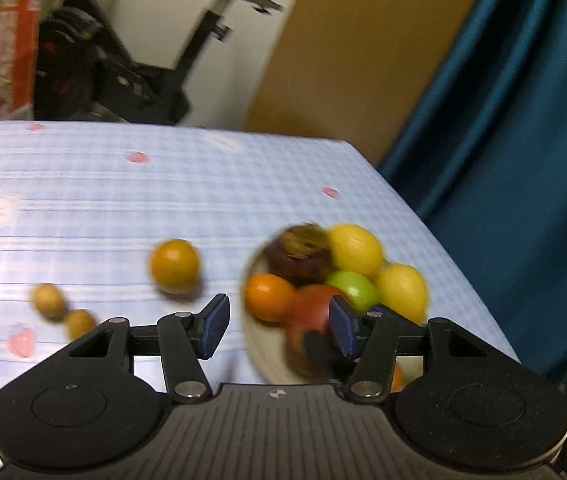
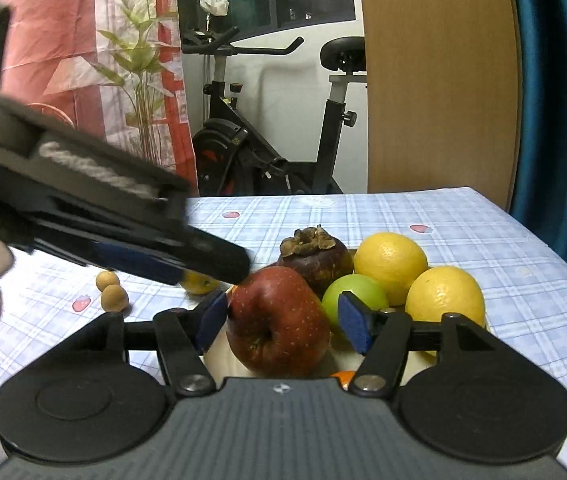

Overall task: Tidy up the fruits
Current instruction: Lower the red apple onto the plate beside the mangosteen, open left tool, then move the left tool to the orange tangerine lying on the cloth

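The right tool (image 2: 281, 322) stands open around a dark red apple (image 2: 277, 322) in the heaped pale bowl (image 2: 219, 354), its pads not pressing. The left tool (image 1: 279, 330), open and empty, hovers beside. A careless squeeze could roll the smooth yellow lemons (image 2: 390, 266) onto the checked bench (image 2: 483, 236).

A home interior is indicated by an exercise bike (image 2: 267, 128), a teal curtain (image 2: 563, 100) and a table's strawberry-print checked tablecloth (image 2: 423, 216).

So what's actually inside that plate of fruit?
The plate holds a red apple, a mangosteen, a green fruit, two lemons and an orange. The plate's near side is hidden behind the gripper.
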